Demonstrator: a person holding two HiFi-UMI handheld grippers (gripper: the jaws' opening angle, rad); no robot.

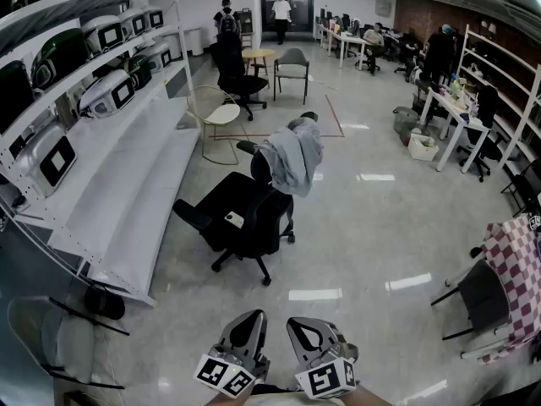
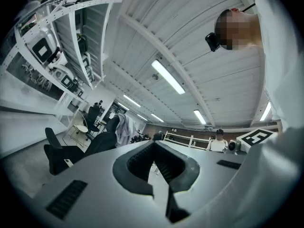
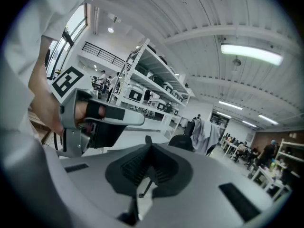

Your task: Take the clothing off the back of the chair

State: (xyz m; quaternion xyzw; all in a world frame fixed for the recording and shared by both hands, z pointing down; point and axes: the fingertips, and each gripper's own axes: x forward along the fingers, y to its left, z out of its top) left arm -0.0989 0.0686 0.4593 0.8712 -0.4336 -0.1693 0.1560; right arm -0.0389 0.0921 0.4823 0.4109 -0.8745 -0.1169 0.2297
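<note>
A grey garment hangs over the back of a black office chair in the middle of the floor, well ahead of me. Both grippers are low at the frame's bottom edge, side by side and far from the chair. The left gripper is shut and holds nothing, and so is the right gripper. In the left gripper view the closed left gripper points towards the chair and the garment. The right gripper view shows the right gripper shut, with the garment in the distance.
White shelving with boxed devices runs along the left. A chair draped with a red-checked cloth stands at the right. A small round table, more chairs, and desks with people fill the back of the room.
</note>
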